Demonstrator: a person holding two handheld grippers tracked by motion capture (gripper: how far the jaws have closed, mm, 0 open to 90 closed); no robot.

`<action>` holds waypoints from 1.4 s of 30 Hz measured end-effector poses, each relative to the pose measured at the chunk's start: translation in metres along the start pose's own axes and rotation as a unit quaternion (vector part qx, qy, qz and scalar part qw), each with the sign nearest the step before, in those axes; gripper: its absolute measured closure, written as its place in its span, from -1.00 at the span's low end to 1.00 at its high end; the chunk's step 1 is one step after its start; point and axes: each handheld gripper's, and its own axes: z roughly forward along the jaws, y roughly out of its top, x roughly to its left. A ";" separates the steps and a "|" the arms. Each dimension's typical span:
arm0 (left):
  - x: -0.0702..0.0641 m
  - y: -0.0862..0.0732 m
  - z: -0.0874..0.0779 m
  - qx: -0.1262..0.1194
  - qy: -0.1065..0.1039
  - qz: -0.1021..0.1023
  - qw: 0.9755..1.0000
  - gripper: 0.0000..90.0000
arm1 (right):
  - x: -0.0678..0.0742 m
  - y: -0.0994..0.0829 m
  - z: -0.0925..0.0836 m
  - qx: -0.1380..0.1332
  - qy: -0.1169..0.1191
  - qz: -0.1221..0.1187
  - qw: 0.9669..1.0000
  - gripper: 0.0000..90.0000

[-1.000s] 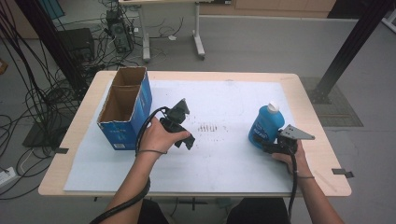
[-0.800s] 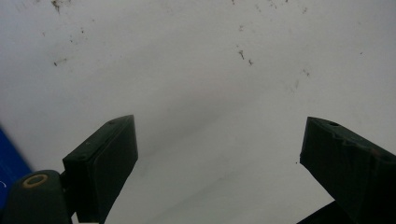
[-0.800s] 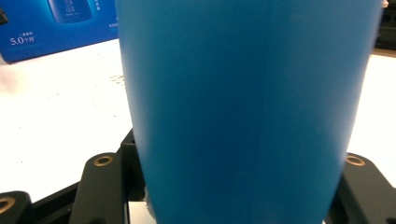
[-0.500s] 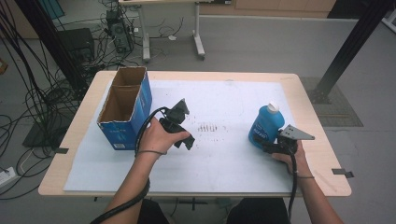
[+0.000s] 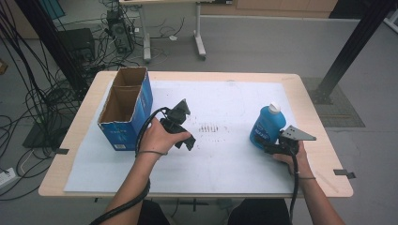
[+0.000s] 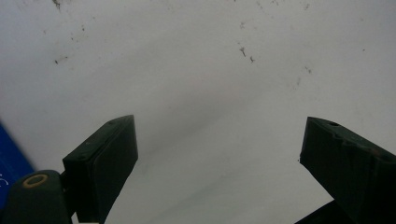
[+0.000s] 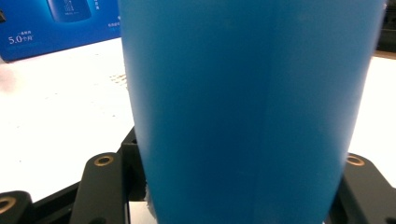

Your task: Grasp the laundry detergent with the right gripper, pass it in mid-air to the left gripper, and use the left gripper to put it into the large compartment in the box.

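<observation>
While the right gripper (image 5: 276,143) clamps the blue bottle (image 5: 266,125) low on its body, upright near the table's (image 5: 309,112) right edge, the step in hand looks like the pick-up — next comes a lift toward the open cardboard box (image 5: 123,108), probably, keeping the bottle vertical. The left gripper (image 5: 182,125) idles beside the box, jaws apart, nothing between them. Up close the bottle hides the pads' contact.
</observation>
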 end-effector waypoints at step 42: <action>-0.002 0.006 -0.062 -0.027 -0.015 0.084 0.996 -0.75 | 0.005 0.052 -0.012 0.020 0.065 0.006 0.998 -0.10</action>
